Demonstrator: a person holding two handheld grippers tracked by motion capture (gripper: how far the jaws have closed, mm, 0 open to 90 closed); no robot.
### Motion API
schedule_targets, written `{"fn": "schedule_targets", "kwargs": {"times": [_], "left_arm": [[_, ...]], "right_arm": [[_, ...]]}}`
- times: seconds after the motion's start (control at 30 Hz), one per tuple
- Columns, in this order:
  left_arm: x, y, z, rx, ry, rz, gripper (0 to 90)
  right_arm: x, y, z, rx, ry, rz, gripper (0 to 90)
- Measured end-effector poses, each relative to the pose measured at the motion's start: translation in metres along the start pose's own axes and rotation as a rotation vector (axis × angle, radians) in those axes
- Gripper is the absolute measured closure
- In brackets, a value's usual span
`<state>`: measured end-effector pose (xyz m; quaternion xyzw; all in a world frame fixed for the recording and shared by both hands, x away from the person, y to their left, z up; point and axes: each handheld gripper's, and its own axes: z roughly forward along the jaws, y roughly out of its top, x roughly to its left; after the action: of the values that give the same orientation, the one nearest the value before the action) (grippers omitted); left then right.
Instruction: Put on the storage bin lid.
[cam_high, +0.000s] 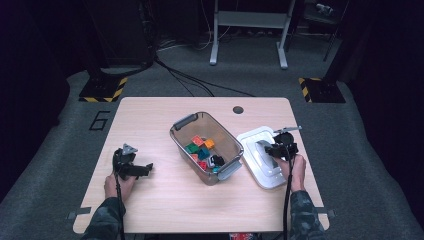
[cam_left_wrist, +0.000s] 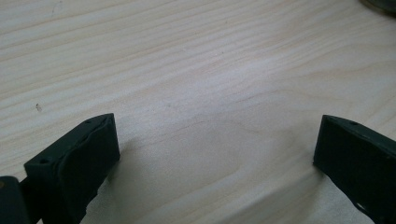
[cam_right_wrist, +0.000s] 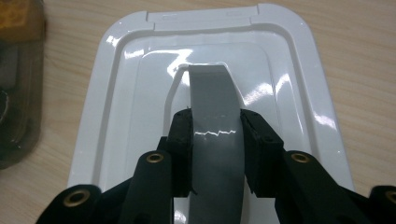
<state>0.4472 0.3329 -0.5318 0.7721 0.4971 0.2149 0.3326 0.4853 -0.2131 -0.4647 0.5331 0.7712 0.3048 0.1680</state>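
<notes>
A white box lid (cam_high: 252, 139) (cam_right_wrist: 121, 93) lies flat on the table, right of a clear plastic bin (cam_high: 227, 140). The lid has a grey arched handle (cam_right_wrist: 212, 102) (cam_high: 261, 145) along its middle. My right gripper (cam_right_wrist: 215, 140) (cam_high: 274, 149) is shut on that handle, its two pads pressing its sides. The bin holds several coloured blocks (cam_high: 202, 150) in orange, green, red and teal. My left gripper (cam_left_wrist: 215, 154) (cam_high: 142, 169) rests low over bare wood at the table's left, jaws wide open with nothing between them.
The bin has grey latch handles (cam_high: 185, 121) at both ends. A round cable hole (cam_high: 238, 109) sits near the table's far edge. A dark edge of the bin (cam_right_wrist: 18, 84) stands close to the lid's left side. Cables trail on the floor beyond the table.
</notes>
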Motion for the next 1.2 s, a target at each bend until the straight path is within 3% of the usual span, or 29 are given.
{"fn": "schedule_targets", "kwargs": {"times": [0.1,0.2,0.67,1.2], "left_arm": [[0.000,0.000,0.000,0.000,0.000,-0.001,0.0],[0.000,0.000,0.000,0.000,0.000,-0.001,0.0],[0.000,0.000,0.000,0.000,0.000,0.000,0.0],[0.000,0.000,0.000,0.000,0.000,-0.001,0.0]], "right_arm": [[0.000,0.002,-0.006,-0.005,0.002,0.005,67.0],[-0.002,0.005,-0.012,-0.022,-0.005,-0.027,67.0],[-0.008,0.019,-0.036,-0.035,-0.006,-0.021,67.0],[0.001,0.063,-0.074,-0.065,-0.035,-0.073,67.0]]}}
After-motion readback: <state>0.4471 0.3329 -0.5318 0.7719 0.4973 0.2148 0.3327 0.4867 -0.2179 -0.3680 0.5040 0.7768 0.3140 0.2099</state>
